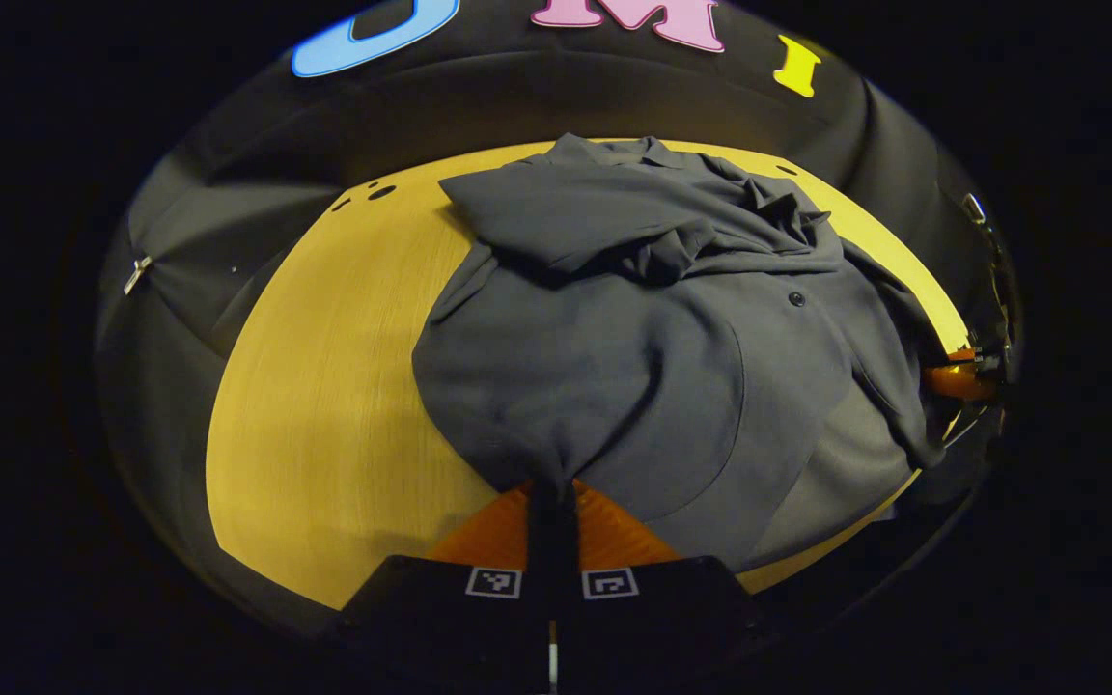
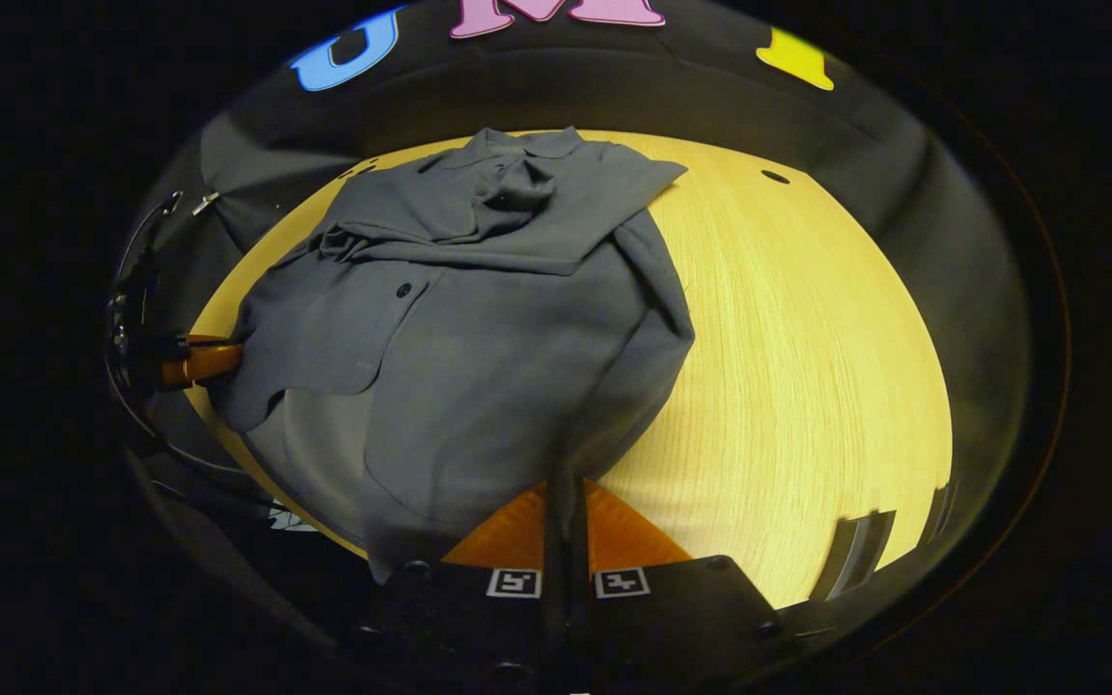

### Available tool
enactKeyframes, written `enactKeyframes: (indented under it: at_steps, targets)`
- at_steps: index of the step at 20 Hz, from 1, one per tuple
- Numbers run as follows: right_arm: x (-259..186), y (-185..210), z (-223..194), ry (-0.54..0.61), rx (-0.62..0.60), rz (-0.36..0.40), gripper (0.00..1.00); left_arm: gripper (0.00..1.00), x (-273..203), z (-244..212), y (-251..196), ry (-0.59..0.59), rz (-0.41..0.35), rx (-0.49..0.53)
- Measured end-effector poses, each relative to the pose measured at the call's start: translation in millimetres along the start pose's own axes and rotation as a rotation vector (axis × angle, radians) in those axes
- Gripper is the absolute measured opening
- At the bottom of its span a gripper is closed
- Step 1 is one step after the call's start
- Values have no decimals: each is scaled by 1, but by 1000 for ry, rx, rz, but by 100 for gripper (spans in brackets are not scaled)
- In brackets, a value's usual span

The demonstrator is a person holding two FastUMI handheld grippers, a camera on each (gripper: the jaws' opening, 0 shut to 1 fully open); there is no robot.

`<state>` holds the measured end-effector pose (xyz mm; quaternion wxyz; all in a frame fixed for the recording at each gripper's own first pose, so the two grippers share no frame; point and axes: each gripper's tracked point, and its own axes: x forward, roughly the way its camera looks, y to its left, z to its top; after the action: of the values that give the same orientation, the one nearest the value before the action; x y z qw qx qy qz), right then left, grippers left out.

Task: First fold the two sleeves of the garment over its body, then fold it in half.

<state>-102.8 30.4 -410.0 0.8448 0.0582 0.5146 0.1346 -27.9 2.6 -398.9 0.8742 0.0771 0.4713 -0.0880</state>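
Observation:
A dark grey buttoned shirt (image 1: 614, 328) lies on the yellow wooden table (image 1: 324, 405), collar at the far end. Both sleeves lie folded and bunched across its upper body (image 2: 479, 217). My left gripper (image 1: 553, 487) is shut, its orange fingers pinching the near hem at one corner. In the right gripper view my right gripper (image 2: 566, 492) is shut on the hem at the other corner. Each gripper also appears far off in the other's view: the right gripper (image 1: 961, 376) at the shirt's right edge, the left gripper (image 2: 194, 362) at its left edge. Part of the hem hangs over the table's near edge (image 2: 324, 463).
The black cloth wall (image 1: 614, 97) curves round the table's far side. Bare tabletop lies left of the shirt in the left gripper view and to its right (image 2: 807, 367) in the right gripper view. Small dark holes (image 1: 377, 191) mark the table's far corners.

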Motion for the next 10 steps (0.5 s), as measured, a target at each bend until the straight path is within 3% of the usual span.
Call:
enactKeyframes:
  at_steps: [5, 7, 10]
  targets:
    - [-24, -3, 9, -49, 70, 28, 5, 5, -28, 15, 1, -29, -40, -79]
    - [-40, -2, 8, -59, 87, 40, 5, 9, -46, 6, 2, -20, -56, -88]
    - [-64, -5, 15, -72, 104, 53, 5, 5, -76, 2, -5, -19, -91, -103]
